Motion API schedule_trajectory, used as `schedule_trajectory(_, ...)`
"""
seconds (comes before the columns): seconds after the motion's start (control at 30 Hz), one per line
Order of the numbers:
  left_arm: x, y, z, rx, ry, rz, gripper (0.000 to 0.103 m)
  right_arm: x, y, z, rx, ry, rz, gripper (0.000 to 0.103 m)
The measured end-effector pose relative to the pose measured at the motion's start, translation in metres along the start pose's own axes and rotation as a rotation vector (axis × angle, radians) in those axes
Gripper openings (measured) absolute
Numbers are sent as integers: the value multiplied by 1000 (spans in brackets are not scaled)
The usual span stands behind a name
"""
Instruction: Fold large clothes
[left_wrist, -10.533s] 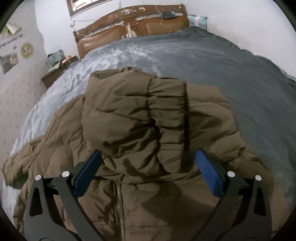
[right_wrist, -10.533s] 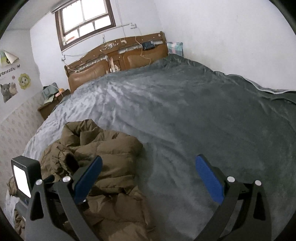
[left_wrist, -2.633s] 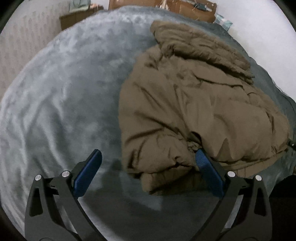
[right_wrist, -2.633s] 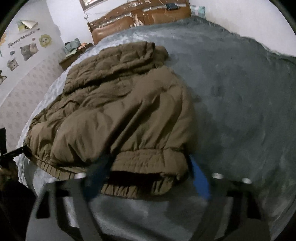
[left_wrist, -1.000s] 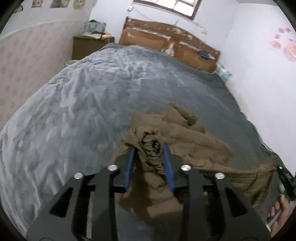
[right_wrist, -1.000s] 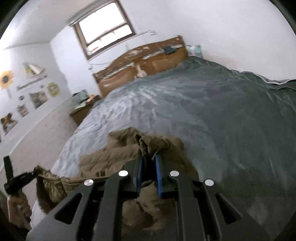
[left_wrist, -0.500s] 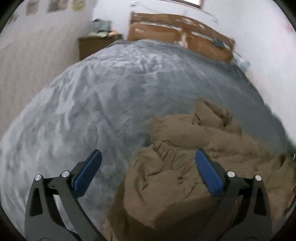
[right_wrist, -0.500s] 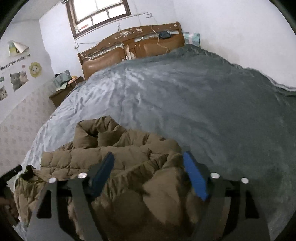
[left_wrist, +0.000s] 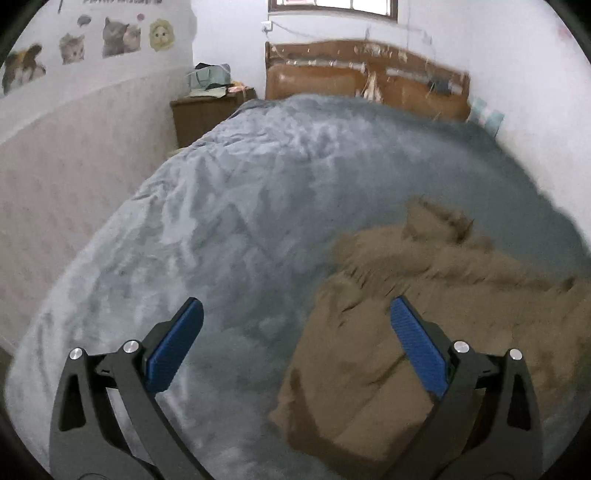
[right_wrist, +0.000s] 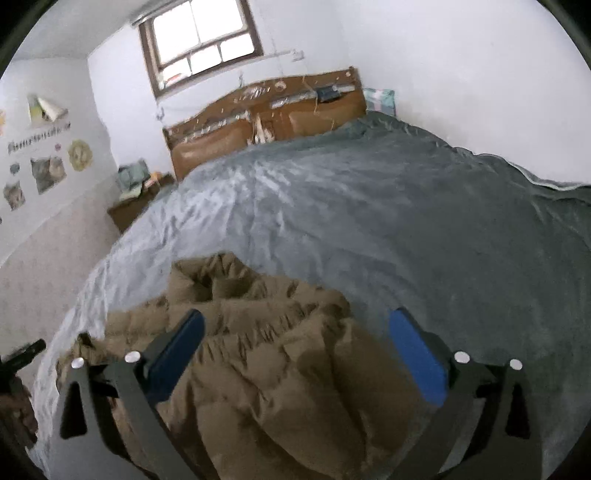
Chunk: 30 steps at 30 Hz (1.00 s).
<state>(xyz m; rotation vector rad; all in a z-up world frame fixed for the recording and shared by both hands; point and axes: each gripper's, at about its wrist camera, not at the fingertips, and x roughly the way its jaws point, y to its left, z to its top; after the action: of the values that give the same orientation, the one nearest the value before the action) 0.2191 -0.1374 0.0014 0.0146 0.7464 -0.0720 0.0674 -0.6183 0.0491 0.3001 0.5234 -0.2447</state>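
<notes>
The left gripper (left_wrist: 293, 341) stands fully spread with nothing between its blue pads; its left pad hangs over bare blanket and its right pad over the near left edge of the jacket (left_wrist: 424, 332). The right gripper (right_wrist: 295, 350) is opening, its pads clear of the cloth, with the jacket's bulk directly beneath and slightly left of its midline. The brown padded jacket lies bunched on the near part of the bed (left_wrist: 240, 206), well short of the headboard (left_wrist: 365, 85). Its long axis appears to run crosswise to both grippers, from the left gripper's side toward the right one's. The left gripper is offset to the garment's left edge; the right gripper sits over its right portion. Judgement: each gripper is nearest its own end, so a next fold would likely be taken from those ends.
</notes>
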Motion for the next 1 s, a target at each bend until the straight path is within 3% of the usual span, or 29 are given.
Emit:
schedule_trajectory(0.1, 15, -3, -5, -4, 85, -36, 100, 10, 2, -6, -81, 45, -96, 101)
schedule_trajectory(0.23, 22, -9, -12, 54, 116, -32, 100, 22, 3, -13, -120, 115, -71, 101)
schedule_trajectory(0.6, 66, -14, -31, 25, 233, -146, 100, 55, -6, -33, -83, 238, -29, 101)
schedule_trajectory(0.87, 82, -24, -40, 41, 262, -135, 100, 77, -6, -48, -66, 324, -14, 101)
schedule_trajectory(0.93, 81, -23, -39, 38, 263, -147, 90, 82, -6, -52, -71, 345, -6, 99)
schedule_trajectory(1.0, 84, -28, -40, 41, 269, -172, 78, 90, -5, -58, -79, 376, 20, 87)
